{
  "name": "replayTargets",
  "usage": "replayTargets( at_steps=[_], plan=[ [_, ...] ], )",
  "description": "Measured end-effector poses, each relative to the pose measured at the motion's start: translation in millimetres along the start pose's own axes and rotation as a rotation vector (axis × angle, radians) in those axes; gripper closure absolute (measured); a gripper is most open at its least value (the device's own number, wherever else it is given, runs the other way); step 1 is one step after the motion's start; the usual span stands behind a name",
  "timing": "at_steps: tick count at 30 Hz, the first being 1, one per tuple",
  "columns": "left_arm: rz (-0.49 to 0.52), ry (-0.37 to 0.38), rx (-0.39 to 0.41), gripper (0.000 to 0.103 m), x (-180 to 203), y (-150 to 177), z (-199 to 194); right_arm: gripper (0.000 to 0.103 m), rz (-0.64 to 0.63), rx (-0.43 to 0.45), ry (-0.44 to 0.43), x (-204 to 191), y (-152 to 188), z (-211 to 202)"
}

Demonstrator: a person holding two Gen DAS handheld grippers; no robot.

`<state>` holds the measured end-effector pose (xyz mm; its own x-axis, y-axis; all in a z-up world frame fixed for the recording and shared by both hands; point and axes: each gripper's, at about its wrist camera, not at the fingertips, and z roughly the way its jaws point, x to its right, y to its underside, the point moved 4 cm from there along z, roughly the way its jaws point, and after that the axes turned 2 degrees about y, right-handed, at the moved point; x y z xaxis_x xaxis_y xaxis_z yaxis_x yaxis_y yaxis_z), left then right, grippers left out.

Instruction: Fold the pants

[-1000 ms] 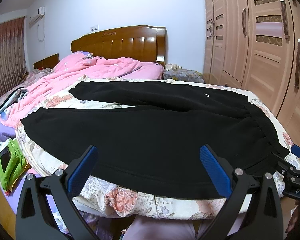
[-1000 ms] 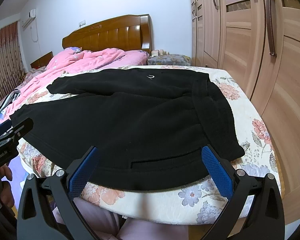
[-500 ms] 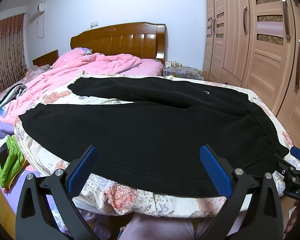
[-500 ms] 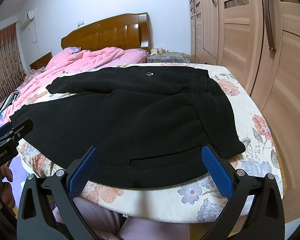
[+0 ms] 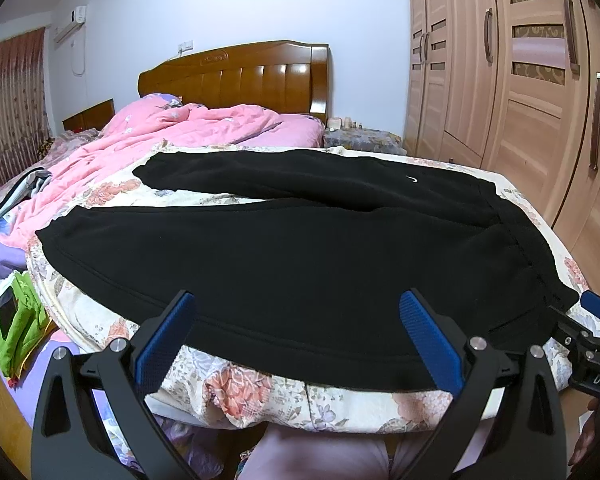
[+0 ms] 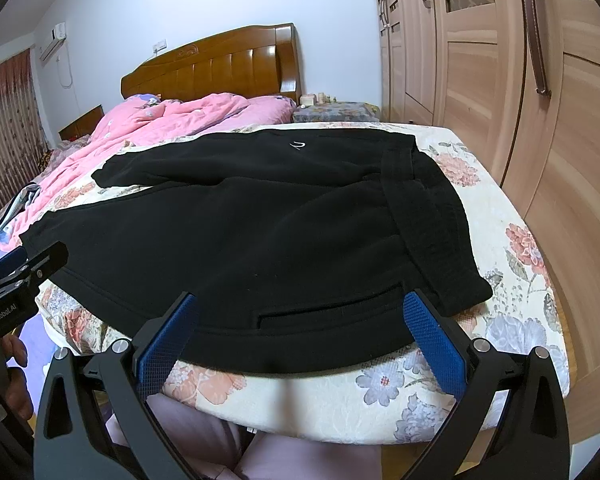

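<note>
- black pants [image 5: 300, 264] lie flat on the floral bed cover [image 5: 236, 392], just ahead of both our tongs
- left gripper [image 5: 298, 336] jaws wide, empty
- right gripper [image 6: 300, 332] jaws wide, empty, waistband [image 6: 428, 216] ahead to its right

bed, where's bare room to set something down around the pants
Free: floral bedspread between the black pants waistband and the wardrobe-side edge, and a narrow strip along the near edge. Crowded: the pink quilt fills the headboard end and the far left side.
</note>
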<state>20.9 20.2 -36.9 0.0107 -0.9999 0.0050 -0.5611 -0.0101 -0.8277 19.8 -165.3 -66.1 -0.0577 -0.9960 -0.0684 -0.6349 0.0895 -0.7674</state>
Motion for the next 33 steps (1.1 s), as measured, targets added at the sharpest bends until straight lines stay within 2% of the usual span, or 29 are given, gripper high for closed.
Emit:
replayTargets(
  at_steps=[9, 17, 18, 20, 22, 23, 24, 27, 29, 30, 31, 33],
  plan=[
    [0.020, -0.020, -0.019, 0.001, 5, 1, 5, 0.004, 0.001, -0.001, -0.001, 0, 0, 0],
    [0.018, -0.007, -0.040, 0.001, 5, 2, 8, 0.004, 0.001, -0.002, -0.002, 1, 1, 1],
    [0.022, 0.019, -0.051, 0.001, 7, 2, 11, 0.004, -0.001, 0.000, -0.002, 1, 1, 1],
    [0.039, 0.115, -0.129, 0.001, 14, 6, 23, 0.004, -0.018, 0.012, -0.001, 3, -9, 4],
    [0.106, 0.312, -0.255, 0.002, 28, 9, 42, 0.004, -0.029, 0.033, -0.003, 10, -28, 10],
    [0.116, 0.349, -0.279, 0.002, 31, 7, 48, 0.004, -0.029, 0.043, -0.009, 15, -40, 16],
    [0.125, 0.365, -0.300, 0.002, 33, -2, 58, 0.004, -0.025, 0.055, -0.007, 27, -63, 29],
    [0.183, 0.380, -0.328, 0.001, 36, -36, 87, 0.004, -0.018, 0.031, -0.003, 50, -98, 63],
    [0.224, 0.330, -0.325, 0.002, 32, -66, 114, 0.004, -0.004, -0.034, -0.020, 70, -129, 106],
    [0.237, 0.300, -0.329, 0.002, 27, -85, 134, 0.004, 0.006, -0.098, -0.022, 80, -145, 135],
    [0.228, 0.298, -0.350, 0.002, 23, -100, 150, 0.004, 0.012, -0.127, -0.026, 87, -154, 150],
    [0.142, 0.352, -0.447, 0.002, 7, -132, 192, 0.004, 0.025, -0.184, -0.061, 98, -173, 184]
  ],
)
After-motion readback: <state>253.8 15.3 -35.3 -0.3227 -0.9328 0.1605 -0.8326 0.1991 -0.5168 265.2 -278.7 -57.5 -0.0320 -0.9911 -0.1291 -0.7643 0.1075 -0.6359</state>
